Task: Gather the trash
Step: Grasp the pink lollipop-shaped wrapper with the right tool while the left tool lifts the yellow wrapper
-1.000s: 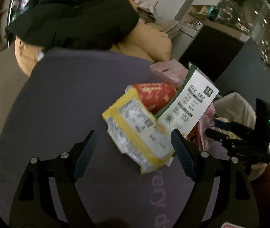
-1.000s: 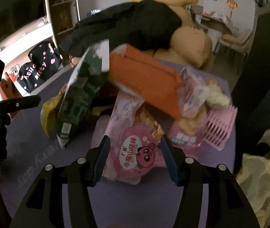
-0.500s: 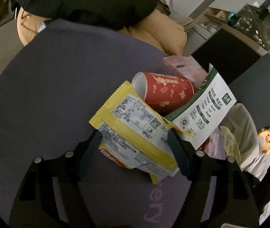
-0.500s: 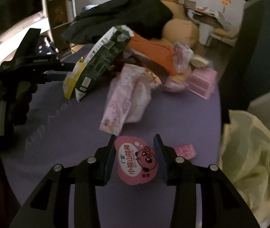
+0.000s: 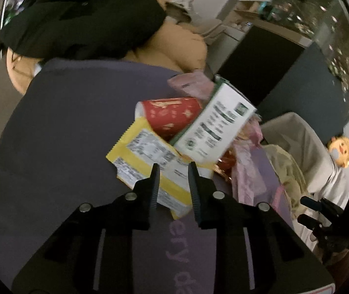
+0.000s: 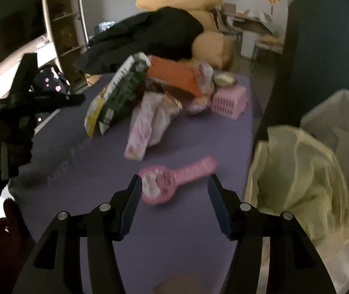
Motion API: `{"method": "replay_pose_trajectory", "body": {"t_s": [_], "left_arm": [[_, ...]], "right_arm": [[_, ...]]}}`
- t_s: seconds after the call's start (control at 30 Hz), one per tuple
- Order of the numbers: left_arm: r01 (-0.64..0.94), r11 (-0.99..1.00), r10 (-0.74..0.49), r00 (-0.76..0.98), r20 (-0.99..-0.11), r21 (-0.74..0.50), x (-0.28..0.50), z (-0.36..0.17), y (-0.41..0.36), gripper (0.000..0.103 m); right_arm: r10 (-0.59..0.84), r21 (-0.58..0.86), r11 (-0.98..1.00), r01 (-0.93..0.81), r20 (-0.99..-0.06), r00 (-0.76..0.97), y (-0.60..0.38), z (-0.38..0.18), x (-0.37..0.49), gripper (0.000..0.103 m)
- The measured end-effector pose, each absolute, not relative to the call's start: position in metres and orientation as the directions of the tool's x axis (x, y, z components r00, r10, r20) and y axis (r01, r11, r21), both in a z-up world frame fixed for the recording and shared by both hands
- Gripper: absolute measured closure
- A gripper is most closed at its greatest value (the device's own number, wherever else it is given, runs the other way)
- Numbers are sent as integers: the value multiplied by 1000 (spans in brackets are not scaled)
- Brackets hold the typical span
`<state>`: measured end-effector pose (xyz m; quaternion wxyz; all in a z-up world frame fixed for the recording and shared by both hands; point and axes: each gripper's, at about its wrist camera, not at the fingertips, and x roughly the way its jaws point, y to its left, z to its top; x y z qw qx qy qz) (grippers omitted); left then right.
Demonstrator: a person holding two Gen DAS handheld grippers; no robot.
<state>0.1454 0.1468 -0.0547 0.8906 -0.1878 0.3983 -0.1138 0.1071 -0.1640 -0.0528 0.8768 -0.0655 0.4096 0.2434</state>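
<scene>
Left tool (image 5: 173,171) around yellow wrapper (image 5: 147,156)

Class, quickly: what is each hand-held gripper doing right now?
Left hand-held gripper: has just been closing, now shut on the yellow wrapper.
Right hand-held gripper: has just been opening, now open, holding nothing.

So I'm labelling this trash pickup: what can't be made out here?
- Left wrist: whether left gripper pads press the yellow wrapper; fingers hide the contact.
- Left wrist: green-and-white packet print, blurred.
- Right wrist: bin liner contents, hidden by folds.
</scene>
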Motion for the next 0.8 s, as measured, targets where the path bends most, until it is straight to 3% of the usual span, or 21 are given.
{"method": "replay_pose_trajectory", "body": {"t_s": [0.2,0.43,0.57,0.8], "left_arm": [[-26,891,-330,650,-684,-454,147,-67,155,62],[-154,844,-305,651,-695,-514,146,-84,179,50],[-233,791,-298,660,-690,-565,153,-93,195,47],[-264,744,-360,615,-702,-614,174,-103,180,43]], "right_arm": [[460,289,871,-398,-764,453,-168,-82,114,50],[380,229,912,-340,-782,495,-142,-96,146,52],[404,231,897,-376,-771,492,-137,-93,157,85],[423,250,890,-382,-767,482,-156,-89,165,90]]}}
